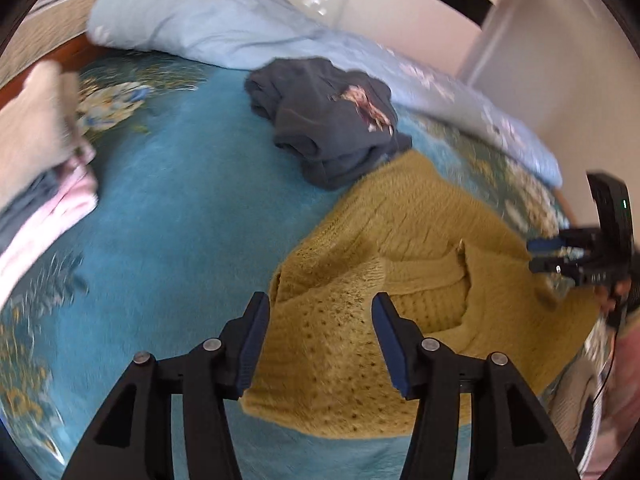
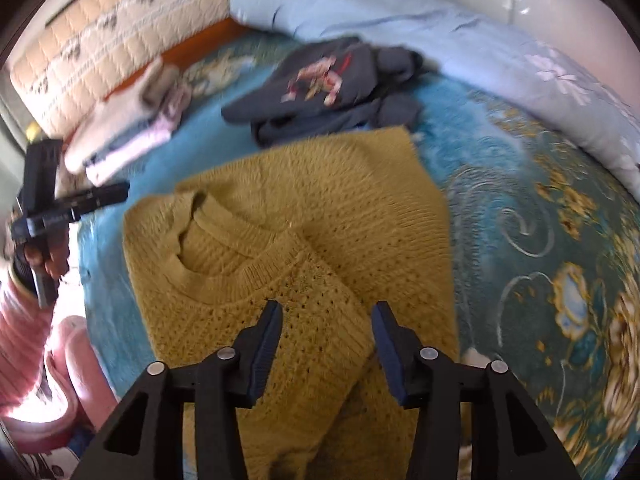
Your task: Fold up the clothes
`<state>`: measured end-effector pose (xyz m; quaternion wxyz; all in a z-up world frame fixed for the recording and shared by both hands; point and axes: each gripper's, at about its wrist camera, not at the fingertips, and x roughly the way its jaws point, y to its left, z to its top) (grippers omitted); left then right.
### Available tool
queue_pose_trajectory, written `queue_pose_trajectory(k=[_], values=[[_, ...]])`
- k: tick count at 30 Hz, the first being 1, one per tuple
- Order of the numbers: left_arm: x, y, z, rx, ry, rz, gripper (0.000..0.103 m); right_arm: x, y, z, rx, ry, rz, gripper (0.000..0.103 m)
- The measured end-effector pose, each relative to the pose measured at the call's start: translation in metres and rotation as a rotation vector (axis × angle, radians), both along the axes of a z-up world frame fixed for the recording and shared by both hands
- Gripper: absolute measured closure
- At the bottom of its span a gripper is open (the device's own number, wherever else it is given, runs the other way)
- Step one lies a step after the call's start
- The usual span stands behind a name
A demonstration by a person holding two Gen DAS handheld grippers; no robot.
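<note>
A mustard-yellow knit sweater (image 1: 400,220) (image 2: 320,200) lies on the teal bed cover (image 1: 180,200) (image 2: 520,200), with a sleeve folded across its body. My left gripper (image 1: 320,300) is open above the sweater's near edge, its blue pads apart and clear of the knit. At the far right of the left wrist view my right gripper (image 1: 548,256) hovers over the sweater's other side. Seen from its own camera, the right gripper (image 2: 328,308) stands open over the folded sleeve, holding nothing. The left gripper (image 2: 116,194) shows at the left edge in a hand.
A crumpled dark grey garment with a pink print (image 1: 332,120) (image 2: 328,76) lies just beyond the sweater. A stack of folded pink and beige clothes (image 1: 40,152) (image 2: 120,132) sits by the quilted headboard (image 2: 100,40). A light blue floral duvet (image 1: 200,12) (image 2: 400,12) lines the far side.
</note>
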<state>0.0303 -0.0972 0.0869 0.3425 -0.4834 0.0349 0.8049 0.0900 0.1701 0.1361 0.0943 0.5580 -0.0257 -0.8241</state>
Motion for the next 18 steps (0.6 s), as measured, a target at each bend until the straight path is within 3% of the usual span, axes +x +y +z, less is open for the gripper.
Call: queue_pose_trajectory(k=[5, 10, 11, 12, 14, 18], values=[[-0.02, 0.015, -0.021, -0.068, -0.041, -0.089, 0.046, -0.024, -0.001, -0.039, 0.084, -0.109, 0.013, 0.051], [-0.024, 0.017, -0.031, -0.07, -0.072, -0.148, 0.046, -0.018, 0.004, -0.052, 0.068, -0.125, -0.044, 0.052], [-0.024, 0.019, -0.033, -0.084, -0.072, -0.163, 0.046, -0.014, 0.002, -0.051, 0.063, -0.128, -0.043, 0.058], [-0.023, 0.022, -0.032, -0.092, -0.068, -0.181, 0.046, -0.009, 0.001, -0.05, 0.059, -0.135, -0.045, 0.073], [-0.021, 0.028, -0.031, -0.108, -0.06, -0.217, 0.046, 0.003, -0.004, -0.044, 0.063, -0.134, -0.047, 0.09], [-0.02, 0.039, -0.031, -0.128, -0.052, -0.307, 0.046, 0.036, -0.002, -0.019, 0.08, -0.048, -0.08, 0.091]])
